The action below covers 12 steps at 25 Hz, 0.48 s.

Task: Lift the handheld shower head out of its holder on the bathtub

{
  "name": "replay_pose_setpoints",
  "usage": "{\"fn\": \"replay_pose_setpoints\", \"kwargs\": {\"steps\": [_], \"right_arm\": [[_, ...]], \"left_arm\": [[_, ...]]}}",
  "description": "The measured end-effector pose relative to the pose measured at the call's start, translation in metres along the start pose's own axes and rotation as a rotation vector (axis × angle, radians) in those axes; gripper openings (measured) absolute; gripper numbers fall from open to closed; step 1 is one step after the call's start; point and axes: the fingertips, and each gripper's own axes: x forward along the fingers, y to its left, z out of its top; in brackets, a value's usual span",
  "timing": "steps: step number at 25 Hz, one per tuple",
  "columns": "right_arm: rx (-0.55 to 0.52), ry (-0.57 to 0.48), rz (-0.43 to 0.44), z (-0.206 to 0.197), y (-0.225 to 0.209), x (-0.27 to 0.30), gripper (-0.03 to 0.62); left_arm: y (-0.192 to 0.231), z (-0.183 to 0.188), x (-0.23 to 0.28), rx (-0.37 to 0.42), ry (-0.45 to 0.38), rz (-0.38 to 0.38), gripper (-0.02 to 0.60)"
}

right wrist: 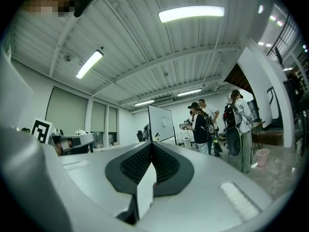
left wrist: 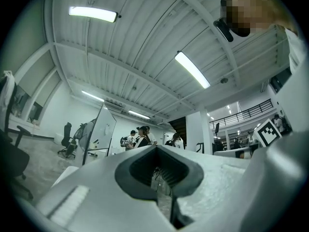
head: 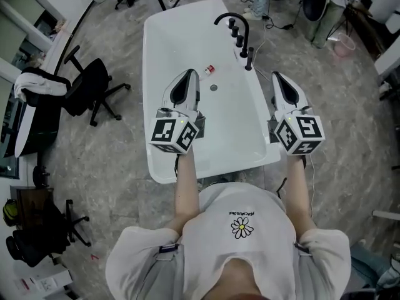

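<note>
The white bathtub (head: 162,49) lies below me in the head view. On its right rim stands a black faucet (head: 229,17) with a row of knobs, and the black handheld shower head (head: 250,58) sits upright in its holder at the near end of that row. My left gripper (head: 187,75) hovers over the tub's middle, shut and empty. My right gripper (head: 278,75) hangs just outside the right rim, a little nearer than the shower head, also shut and empty. Both gripper views point up at the ceiling: the left gripper (left wrist: 157,151) and right gripper (right wrist: 152,146) show jaws pressed together.
A small red-and-white object (head: 209,70) lies in the tub near the drain (head: 214,87). A black office chair (head: 87,89) stands left of the tub. Several people (right wrist: 203,124) stand far off across the room by a whiteboard (right wrist: 161,123).
</note>
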Motion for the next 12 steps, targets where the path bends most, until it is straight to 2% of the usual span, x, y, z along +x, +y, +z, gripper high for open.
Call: {"fn": "replay_pose_setpoints", "kwargs": {"steps": [6,12], "right_arm": [[-0.015,-0.048,-0.009,0.022,-0.01,0.014,0.025],[-0.031,-0.061,-0.01,0.027,-0.015,0.043,0.025]], "left_arm": [[-0.013,0.016,0.032,0.025,-0.036,-0.074,0.0],[-0.011,0.004,0.053,0.03,-0.006,-0.123,0.0]]}}
